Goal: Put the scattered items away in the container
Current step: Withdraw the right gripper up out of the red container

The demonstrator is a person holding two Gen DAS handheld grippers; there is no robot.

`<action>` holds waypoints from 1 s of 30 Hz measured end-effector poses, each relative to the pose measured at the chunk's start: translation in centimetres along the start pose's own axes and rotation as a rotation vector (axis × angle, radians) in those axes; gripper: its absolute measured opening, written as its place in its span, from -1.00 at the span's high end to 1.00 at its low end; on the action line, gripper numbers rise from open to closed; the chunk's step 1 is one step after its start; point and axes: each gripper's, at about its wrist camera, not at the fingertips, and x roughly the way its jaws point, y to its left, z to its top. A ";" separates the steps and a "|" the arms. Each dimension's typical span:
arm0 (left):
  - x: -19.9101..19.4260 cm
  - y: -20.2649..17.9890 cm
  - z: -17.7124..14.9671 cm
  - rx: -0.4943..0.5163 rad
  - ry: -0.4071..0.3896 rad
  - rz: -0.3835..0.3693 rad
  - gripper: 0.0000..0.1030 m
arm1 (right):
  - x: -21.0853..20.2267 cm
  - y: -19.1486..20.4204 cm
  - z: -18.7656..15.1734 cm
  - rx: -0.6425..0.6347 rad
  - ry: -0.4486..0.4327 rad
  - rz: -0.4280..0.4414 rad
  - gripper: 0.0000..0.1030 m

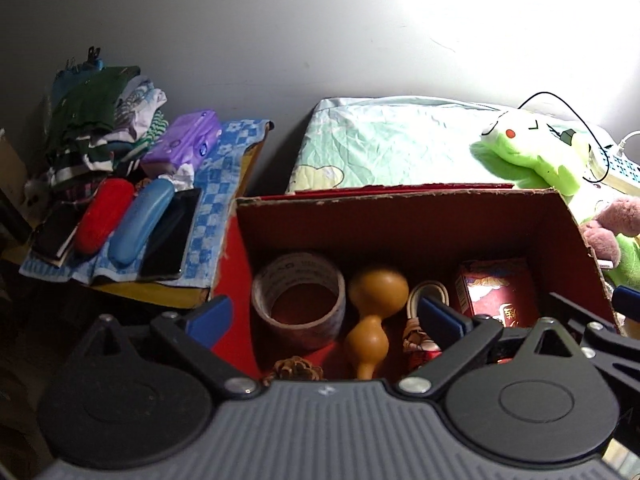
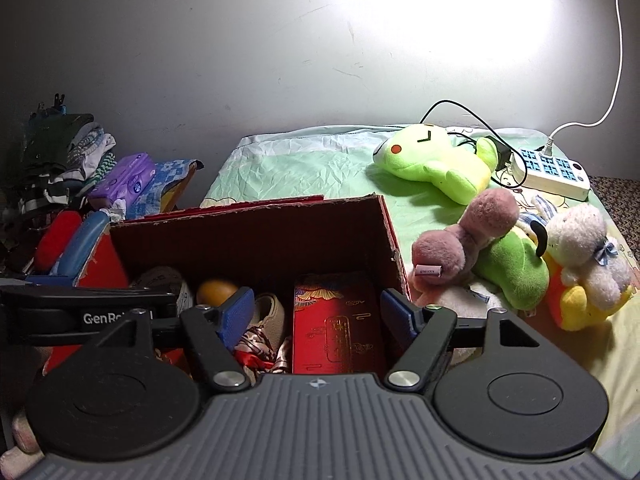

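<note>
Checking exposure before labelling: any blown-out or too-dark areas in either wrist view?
Left wrist: wall blown out top right; clothes pile dim, box interior readable. Right wrist: same glare top centre; left side murky, plush toys well lit.

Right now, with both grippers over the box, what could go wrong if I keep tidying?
1. The cardboard box already holds a tape roll, a gourd and a red packet; bulky additions may not fit.
2. A black cable loops over the green plush toward the power strip; lifting the plush could snag it.
3. The gourd looks round and could roll when bumped.
</note>
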 end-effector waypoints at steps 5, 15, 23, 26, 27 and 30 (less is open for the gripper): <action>-0.6 0.4 -0.8 -0.030 0.029 0.012 -0.97 | -0.8 0.1 -0.5 0.022 0.035 -0.005 -0.49; -2.6 -0.3 -2.7 -0.040 0.070 0.070 -0.97 | -2.5 0.0 -0.8 -0.059 0.063 0.087 -0.49; -4.0 -1.8 -5.0 -0.114 0.124 0.097 -0.97 | -3.0 -2.2 -1.6 -0.124 0.121 0.185 -0.49; -4.4 -2.9 -6.4 -0.122 0.148 0.111 -0.97 | -2.9 -3.2 -2.0 -0.138 0.156 0.211 -0.49; -4.5 -3.2 -6.9 -0.125 0.161 0.111 -0.97 | -2.9 -3.5 -2.3 -0.144 0.165 0.221 -0.49; -4.7 -4.0 -8.1 -0.135 0.191 0.117 -0.97 | -3.4 -4.1 -2.9 -0.179 0.171 0.256 -0.48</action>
